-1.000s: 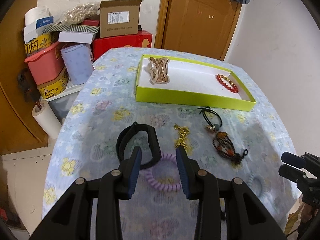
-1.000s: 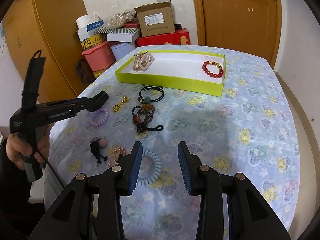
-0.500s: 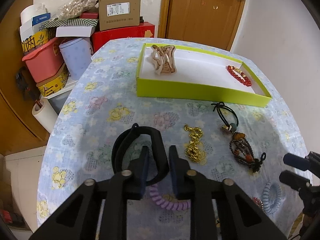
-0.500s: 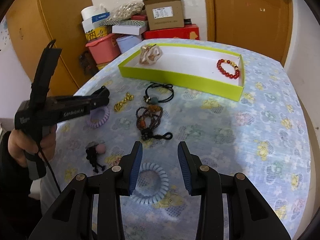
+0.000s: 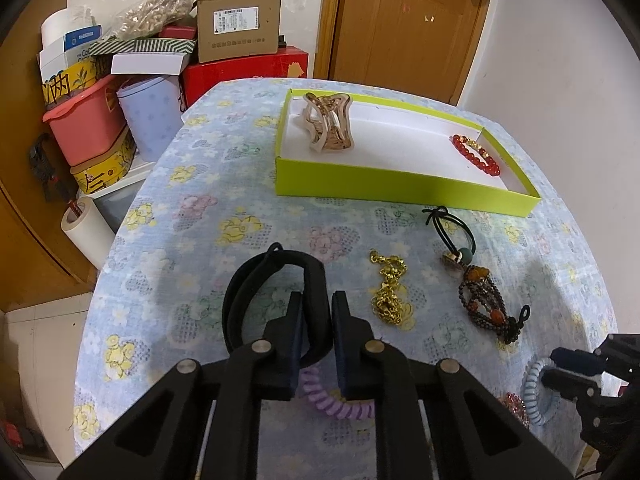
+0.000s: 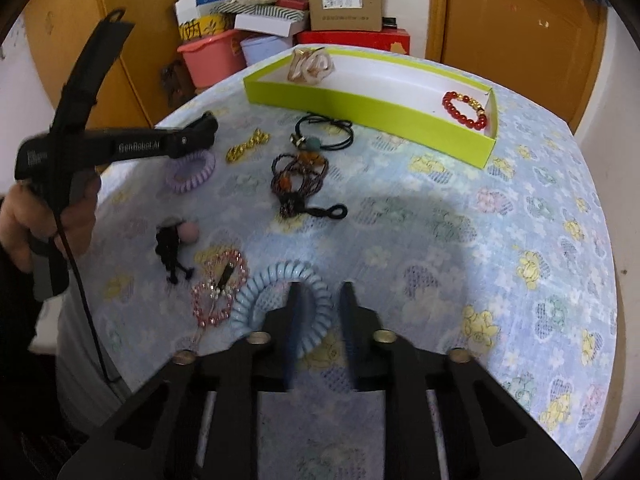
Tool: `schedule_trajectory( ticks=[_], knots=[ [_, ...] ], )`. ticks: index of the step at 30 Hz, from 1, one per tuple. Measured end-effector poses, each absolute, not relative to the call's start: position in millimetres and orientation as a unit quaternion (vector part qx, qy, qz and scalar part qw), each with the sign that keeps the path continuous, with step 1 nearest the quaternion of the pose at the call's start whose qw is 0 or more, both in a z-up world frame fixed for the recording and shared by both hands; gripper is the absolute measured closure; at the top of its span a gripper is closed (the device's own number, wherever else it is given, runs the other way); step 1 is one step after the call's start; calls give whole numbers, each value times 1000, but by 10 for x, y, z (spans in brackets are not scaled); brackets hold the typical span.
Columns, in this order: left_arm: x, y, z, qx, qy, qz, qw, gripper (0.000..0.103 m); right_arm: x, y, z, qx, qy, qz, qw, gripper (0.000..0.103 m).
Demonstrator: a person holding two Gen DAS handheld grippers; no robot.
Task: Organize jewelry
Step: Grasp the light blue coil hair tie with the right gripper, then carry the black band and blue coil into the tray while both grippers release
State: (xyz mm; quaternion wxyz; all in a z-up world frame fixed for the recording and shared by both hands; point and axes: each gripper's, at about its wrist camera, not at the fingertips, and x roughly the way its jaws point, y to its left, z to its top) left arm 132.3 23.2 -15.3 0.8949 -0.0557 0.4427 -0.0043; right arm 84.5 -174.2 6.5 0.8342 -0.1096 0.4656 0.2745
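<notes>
My left gripper (image 5: 316, 308) is shut on a black band (image 5: 256, 276) and holds one side of the loop just above the table. A purple coil tie (image 5: 340, 404) lies under its fingers. My right gripper (image 6: 318, 300) has narrowed around one side of a light blue coil tie (image 6: 280, 284), which lies flat on the cloth; I cannot tell whether the pads touch it. A green tray (image 5: 400, 190) at the back holds a rose-gold hair claw (image 5: 330, 126) and a red bead bracelet (image 5: 476, 156).
On the flowered cloth lie a gold chain (image 5: 388, 292), a black hair tie with beads (image 5: 456, 236), a dark beaded necklace (image 5: 486, 304), a pink rhinestone piece (image 6: 218, 292) and a black tie with a pink ball (image 6: 176, 244). Boxes and tubs (image 5: 100, 120) stand beyond the table's left edge.
My left gripper shut on the black band and has drawn it up slightly. My right gripper moved forward over the blue coil tie and its fingers narrowed around one side.
</notes>
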Motion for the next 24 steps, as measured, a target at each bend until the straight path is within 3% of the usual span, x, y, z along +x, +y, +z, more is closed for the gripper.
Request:
schedule_trajectory(
  ticks=[24],
  knots=[
    [1064, 128, 341, -56, 393, -37, 917, 90, 783, -1989, 510, -63, 410, 250, 875, 94]
  ],
)
